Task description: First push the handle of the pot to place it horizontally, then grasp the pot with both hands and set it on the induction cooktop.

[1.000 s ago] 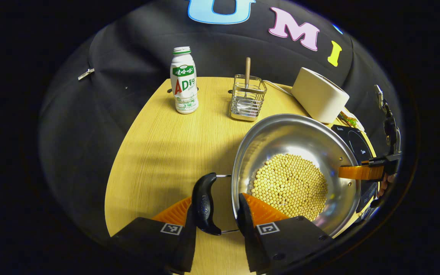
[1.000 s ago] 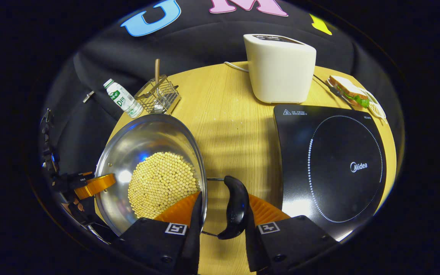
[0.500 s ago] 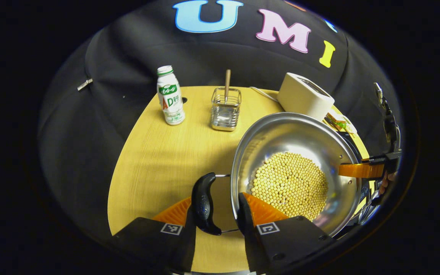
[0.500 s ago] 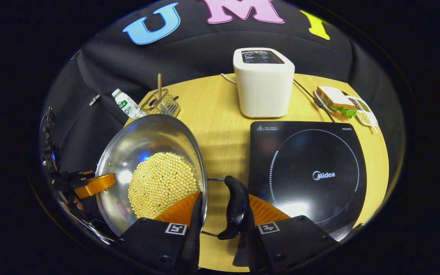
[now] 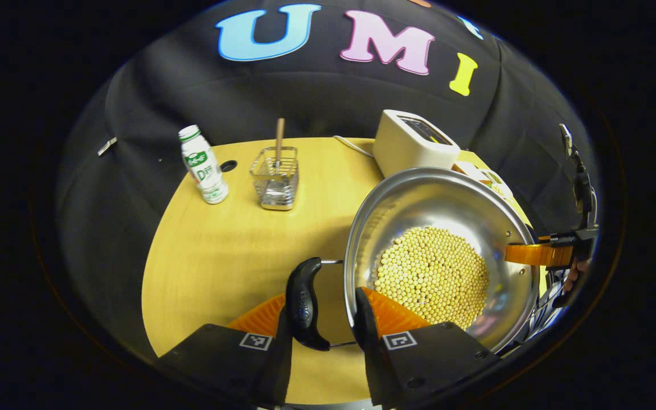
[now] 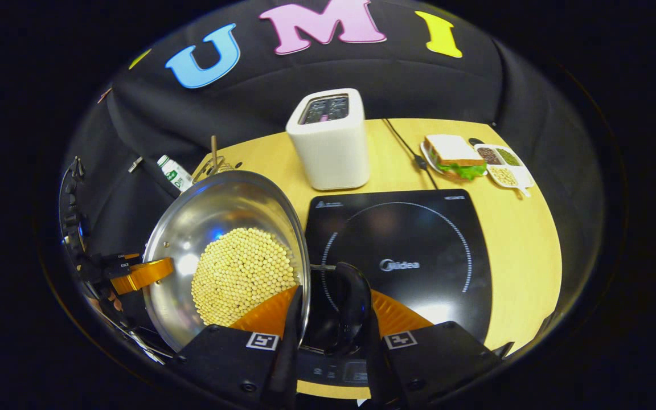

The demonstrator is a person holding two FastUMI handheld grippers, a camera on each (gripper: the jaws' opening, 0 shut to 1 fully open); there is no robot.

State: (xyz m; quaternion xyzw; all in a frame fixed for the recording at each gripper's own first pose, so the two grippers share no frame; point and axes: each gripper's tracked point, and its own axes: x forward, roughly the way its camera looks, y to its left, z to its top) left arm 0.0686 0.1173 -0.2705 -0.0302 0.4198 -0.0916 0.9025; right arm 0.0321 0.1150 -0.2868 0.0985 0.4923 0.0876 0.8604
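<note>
Two grips: each gripper holds one side of the pot, so the two-handed grasp looks made.
Left gripper (image 5: pixel 321 310): fingers closed across the pot's rim and the black left handle (image 5: pixel 303 303), one finger outside the handle, the other inside the bowl.
Right gripper (image 6: pixel 328 313): clamped the same way on the right handle (image 6: pixel 352 307) and rim.
Pot (image 5: pixel 439 250): steel, carrying a bed of soybeans (image 5: pixel 431 276), apparently held off the wooden table (image 5: pixel 220 250).
Induction cooktop (image 6: pixel 419 250): in the right gripper view the right handle sits over its near left edge; the bowl is mostly left of it.
Done: handles lie level, the pot is gripped on both sides.
Left: bring the pot over the ring, lower it flat, let go.
Risk: tilting could spill beans.
</note>
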